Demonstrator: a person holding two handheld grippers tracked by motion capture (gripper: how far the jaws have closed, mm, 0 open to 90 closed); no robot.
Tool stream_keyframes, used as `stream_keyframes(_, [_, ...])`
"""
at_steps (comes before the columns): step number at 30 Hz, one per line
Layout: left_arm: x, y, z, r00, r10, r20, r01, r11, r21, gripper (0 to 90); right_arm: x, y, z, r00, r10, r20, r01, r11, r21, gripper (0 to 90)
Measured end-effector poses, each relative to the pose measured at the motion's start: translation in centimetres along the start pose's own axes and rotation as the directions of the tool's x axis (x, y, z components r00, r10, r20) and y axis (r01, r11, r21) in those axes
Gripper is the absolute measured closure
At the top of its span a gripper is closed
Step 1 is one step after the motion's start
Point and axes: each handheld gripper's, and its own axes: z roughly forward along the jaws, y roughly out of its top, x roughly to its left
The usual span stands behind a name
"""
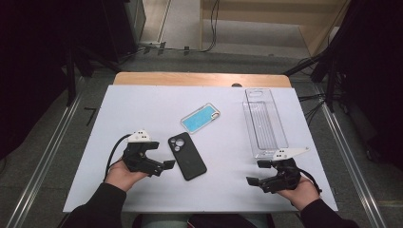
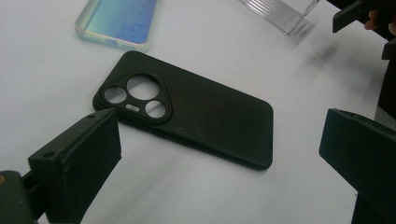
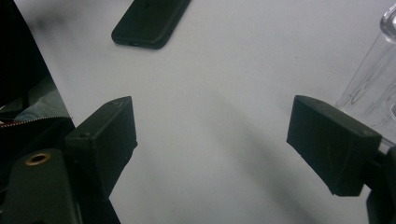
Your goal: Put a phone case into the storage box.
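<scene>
Lying flat near the middle of the white surface [image 1: 142, 194] is a matte black phone case [image 1: 187, 156] with rounded corners and camera cutouts. Beyond it is lying a glossy blue case [image 1: 200, 118]; to its right, a ribbed clear tray [image 1: 264, 122]. Just left of it the left gripper [image 1: 164, 165] is hovering, jaws apart, empty. The right gripper [image 1: 258, 172] is hovering right, jaws likewise apart.

Bright even overhead light, soft shadows, dark surroundings.
</scene>
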Motion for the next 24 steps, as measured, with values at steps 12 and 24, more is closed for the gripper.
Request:
stream_keyframes(12, [0.4,1.4,1.1,0.9999,0.01,-0.008,-0.01,1.0,0.003,0.0,0.0,0.0,0.0,1.0,0.003,-0.002,-0.003,1.0,-0.001,14.0])
stream_keyframes(24, [1.4,3.2,2.9,0.9993,0.037,-0.007,-0.038,0.9992,-0.011,0.0,0.1,0.0,0.0,1.0,0.0,-0.006,0.0,1.0,-0.001,14.1])
